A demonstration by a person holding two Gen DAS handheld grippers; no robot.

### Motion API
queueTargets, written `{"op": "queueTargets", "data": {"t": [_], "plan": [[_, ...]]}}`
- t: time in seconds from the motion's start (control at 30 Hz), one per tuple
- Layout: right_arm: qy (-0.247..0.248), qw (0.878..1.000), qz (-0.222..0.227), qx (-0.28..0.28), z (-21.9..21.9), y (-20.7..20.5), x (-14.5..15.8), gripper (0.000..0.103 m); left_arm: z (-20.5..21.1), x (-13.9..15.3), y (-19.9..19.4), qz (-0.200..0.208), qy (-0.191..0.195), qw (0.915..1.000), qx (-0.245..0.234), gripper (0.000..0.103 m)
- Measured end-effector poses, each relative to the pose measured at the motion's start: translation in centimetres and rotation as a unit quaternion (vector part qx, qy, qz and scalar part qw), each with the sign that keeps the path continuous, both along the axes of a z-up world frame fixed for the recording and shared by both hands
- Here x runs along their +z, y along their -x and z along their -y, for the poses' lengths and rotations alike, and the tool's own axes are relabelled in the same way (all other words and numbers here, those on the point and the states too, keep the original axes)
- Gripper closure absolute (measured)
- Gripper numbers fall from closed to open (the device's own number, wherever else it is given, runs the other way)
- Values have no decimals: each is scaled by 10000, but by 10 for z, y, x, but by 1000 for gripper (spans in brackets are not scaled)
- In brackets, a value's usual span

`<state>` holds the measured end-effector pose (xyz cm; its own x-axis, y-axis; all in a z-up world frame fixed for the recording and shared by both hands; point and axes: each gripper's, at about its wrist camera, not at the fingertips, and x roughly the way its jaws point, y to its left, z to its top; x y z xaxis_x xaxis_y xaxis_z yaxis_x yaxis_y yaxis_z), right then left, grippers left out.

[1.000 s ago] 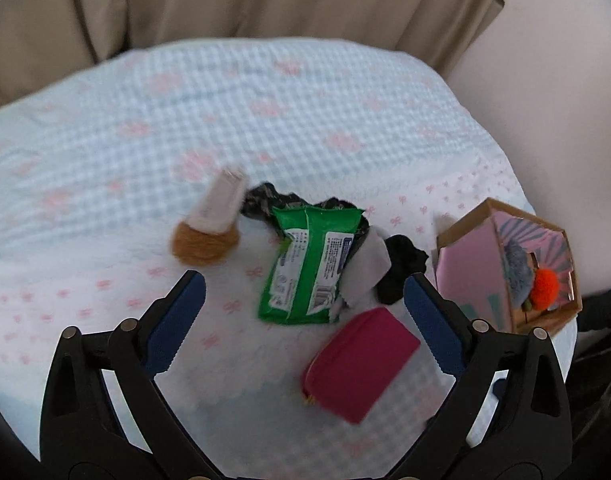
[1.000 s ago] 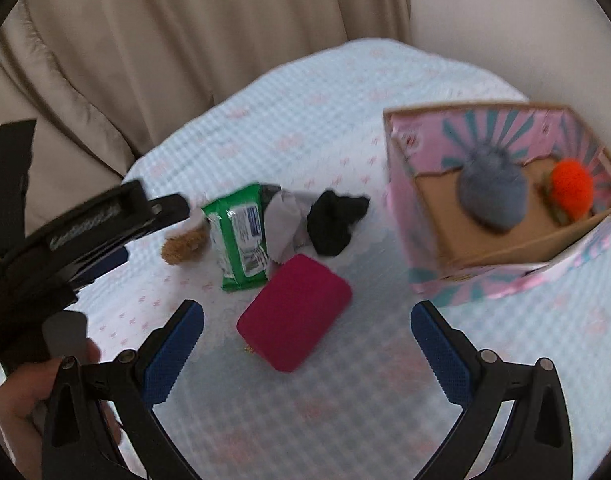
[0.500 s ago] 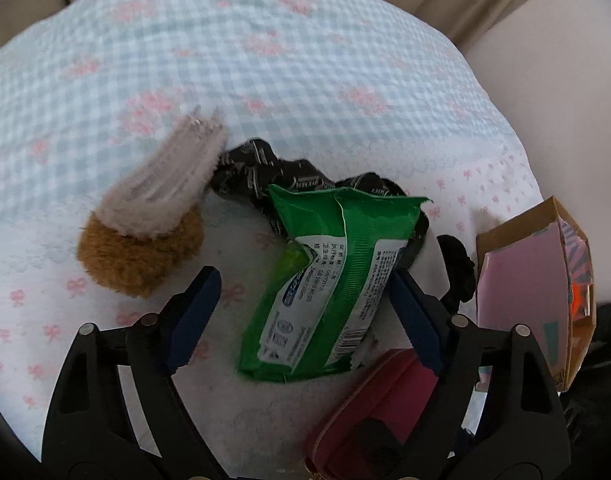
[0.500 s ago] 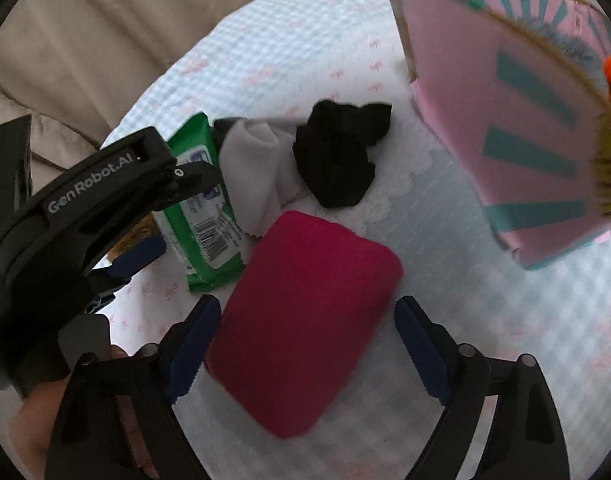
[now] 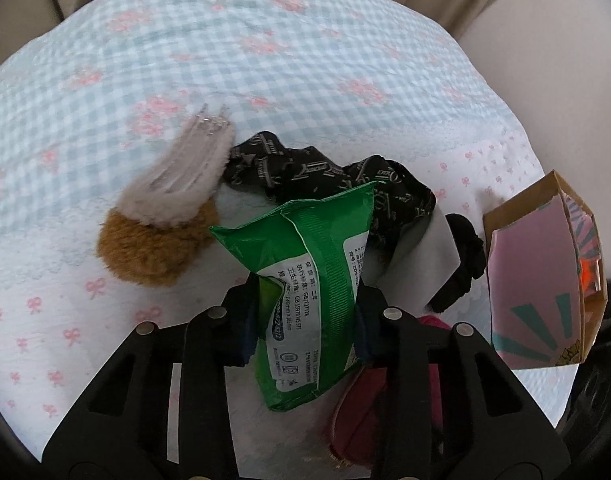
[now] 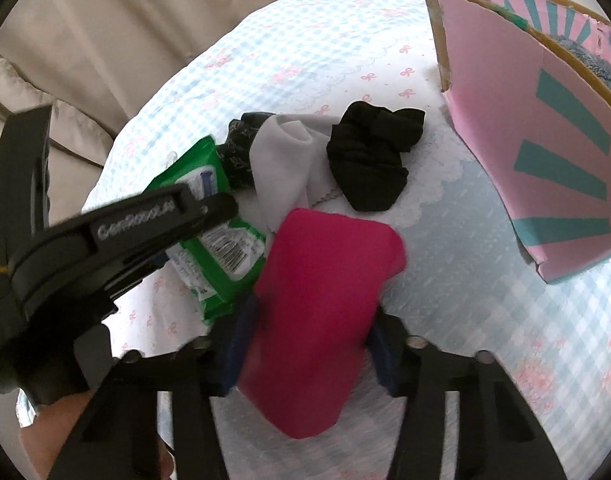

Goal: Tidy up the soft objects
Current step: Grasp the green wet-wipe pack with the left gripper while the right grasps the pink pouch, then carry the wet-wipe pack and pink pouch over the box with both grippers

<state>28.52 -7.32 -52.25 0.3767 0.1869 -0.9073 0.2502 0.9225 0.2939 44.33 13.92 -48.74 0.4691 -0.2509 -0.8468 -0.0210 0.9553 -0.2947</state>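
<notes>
The green pack of wipes (image 5: 309, 280) was clamped between the jaws of the left tool (image 5: 303, 320), and one end of it was tipped up off the bed (image 5: 305, 60). The red pouch (image 6: 325, 300) was squeezed between the jaws of the right tool (image 6: 305, 344), just beside the wipes. Both were still near the pile and had not been taken to the pink box (image 6: 545, 140) yet. Inside the box, a grey fuzzy thing (image 6: 585, 56) could be seen, and a bit of something orange (image 5: 587, 272) too, so some of the job looked done. A brown fluffy thing (image 5: 153, 236), a black printed cloth (image 5: 305, 168), a white cloth (image 6: 285, 160) and a black sock (image 6: 369, 156) were left lying on the bed. It looked like about half was still to be put away.
</notes>
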Motion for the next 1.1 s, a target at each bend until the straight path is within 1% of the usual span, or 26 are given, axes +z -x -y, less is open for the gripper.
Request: {"op": "queueTargets", "data": {"t": [0.13, 0.23, 0.3, 0.37, 0.47, 0.63, 0.7, 0.77, 0.87, 0.9, 0.97, 1.1], "plan": [[-179, 9998, 15, 28, 9, 4, 6, 71, -5, 10, 9, 47, -60, 9999, 79, 70], [-194, 9997, 55, 105, 10, 6, 14, 77, -7, 21, 18, 87, -148, 9998, 97, 70], [-233, 9996, 90, 152, 11, 8, 21, 82, -10, 27, 23, 89, -148, 9998, 122, 70], [-255, 9994, 121, 205, 12, 8, 27, 85, -13, 35, 31, 113, -127, 9997, 176, 70], [-265, 9991, 175, 264, 11, 10, 37, 87, -15, 51, 45, 173, -132, 9995, 217, 70], [-253, 9984, 348, 353, 16, 19, 67, 88, -13, 81, 67, 261, -169, 9992, 250, 70], [-223, 9978, 462, 424, 19, 25, 88, 89, -13, 99, 76, 316, -151, 9990, 282, 70], [-222, 9972, 556, 441, 14, 20, 104, 89, -12, 120, 87, 407, -135, 9987, 290, 70], [-192, 9956, 782, 483, 19, 25, 145, 89, -4, 157, 103, 575, -139, 9978, 286, 70], [-179, 9950, 844, 496, 19, 27, 157, 89, 0, 173, 110, 659, -149, 9973, 285, 70], [-141, 9932, 1028, 530, 25, 32, 188, 89, 5, 195, 118, 752, -148, 9967, 285, 70], [-124, 9901, 1301, 504, 45, 43, 240, 89, 22, 238, 135, 922, -31, 9952, 324, 70]]}}
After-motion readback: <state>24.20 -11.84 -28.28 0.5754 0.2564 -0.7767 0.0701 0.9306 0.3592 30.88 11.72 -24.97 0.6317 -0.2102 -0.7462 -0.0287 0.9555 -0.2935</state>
